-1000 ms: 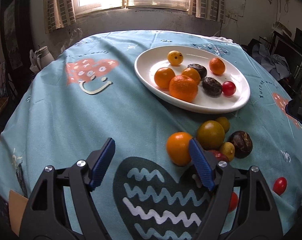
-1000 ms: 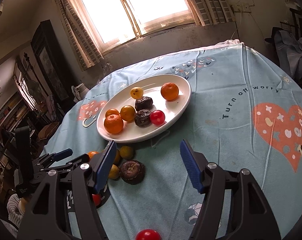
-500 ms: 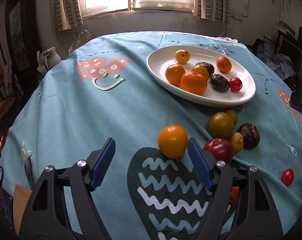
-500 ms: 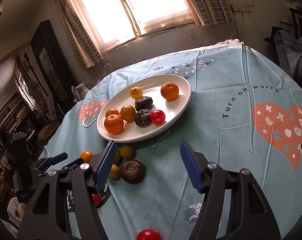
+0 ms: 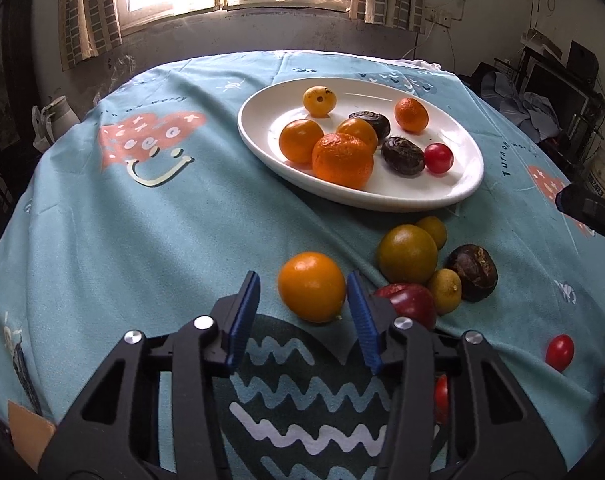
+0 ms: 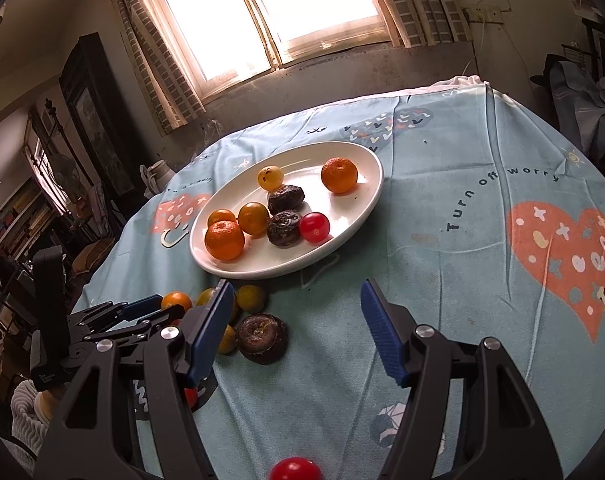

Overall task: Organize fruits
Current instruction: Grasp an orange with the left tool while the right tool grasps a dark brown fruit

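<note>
A white oval plate (image 5: 342, 196) (image 6: 238, 270) on the blue tablecloth holds several oranges, two dark fruits, a yellow fruit and a cherry tomato. A loose orange (image 5: 311, 286) (image 6: 176, 301) lies on the cloth between the fingertips of my left gripper (image 5: 301, 280) (image 6: 142, 308). Its jaws are closing. The right pad is against the orange and a gap shows at the left pad. My right gripper (image 6: 297, 286) hangs open over bare cloth in front of the plate, with nothing between its fingers.
Right of the orange lie a greenish-yellow fruit (image 5: 407, 254), a red fruit (image 5: 408, 300), small yellow fruits and a dark brown fruit (image 5: 476, 272) (image 6: 262, 338). Cherry tomatoes (image 5: 559, 352) (image 6: 294, 468) sit near the table's front edge. A pale jug (image 5: 56, 120) stands beyond the left edge.
My left gripper's jaws have narrowed sharply and now flank the loose orange, which had sat at the right finger. The right gripper and the plate have not moved.
</note>
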### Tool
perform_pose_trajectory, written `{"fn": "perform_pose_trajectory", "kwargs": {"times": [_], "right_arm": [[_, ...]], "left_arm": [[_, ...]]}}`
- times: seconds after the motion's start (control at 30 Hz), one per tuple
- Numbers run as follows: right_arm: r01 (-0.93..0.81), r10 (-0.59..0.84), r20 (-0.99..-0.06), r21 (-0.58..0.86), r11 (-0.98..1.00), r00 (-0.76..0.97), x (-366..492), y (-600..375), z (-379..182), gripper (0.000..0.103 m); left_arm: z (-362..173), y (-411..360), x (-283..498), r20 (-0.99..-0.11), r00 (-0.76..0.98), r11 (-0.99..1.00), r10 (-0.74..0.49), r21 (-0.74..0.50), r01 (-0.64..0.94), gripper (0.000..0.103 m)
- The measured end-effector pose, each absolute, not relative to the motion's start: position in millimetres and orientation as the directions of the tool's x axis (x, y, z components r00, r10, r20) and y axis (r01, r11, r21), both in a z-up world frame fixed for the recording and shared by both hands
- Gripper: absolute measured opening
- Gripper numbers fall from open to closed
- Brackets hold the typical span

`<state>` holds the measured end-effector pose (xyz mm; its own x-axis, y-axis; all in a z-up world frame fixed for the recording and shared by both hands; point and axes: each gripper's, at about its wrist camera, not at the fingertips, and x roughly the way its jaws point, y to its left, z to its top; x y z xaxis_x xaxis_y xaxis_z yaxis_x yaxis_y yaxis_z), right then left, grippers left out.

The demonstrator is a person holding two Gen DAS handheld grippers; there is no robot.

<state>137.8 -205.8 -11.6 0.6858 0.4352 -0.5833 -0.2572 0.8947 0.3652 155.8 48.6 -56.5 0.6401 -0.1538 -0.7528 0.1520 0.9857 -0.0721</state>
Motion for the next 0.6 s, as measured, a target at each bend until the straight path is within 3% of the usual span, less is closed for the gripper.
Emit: {"fn": "perform_pose_trajectory", "kwargs": {"times": [0.6], "right_arm": [[-0.292,0.453,-0.649,0.347,0.891,0.612,144.2,-191.5,-24.6,0.066]], "left_arm": [[-58.4,55.9,151.1,-0.761,0.616,0.979,-0.205,-0.144,0.147,0.036]]}}
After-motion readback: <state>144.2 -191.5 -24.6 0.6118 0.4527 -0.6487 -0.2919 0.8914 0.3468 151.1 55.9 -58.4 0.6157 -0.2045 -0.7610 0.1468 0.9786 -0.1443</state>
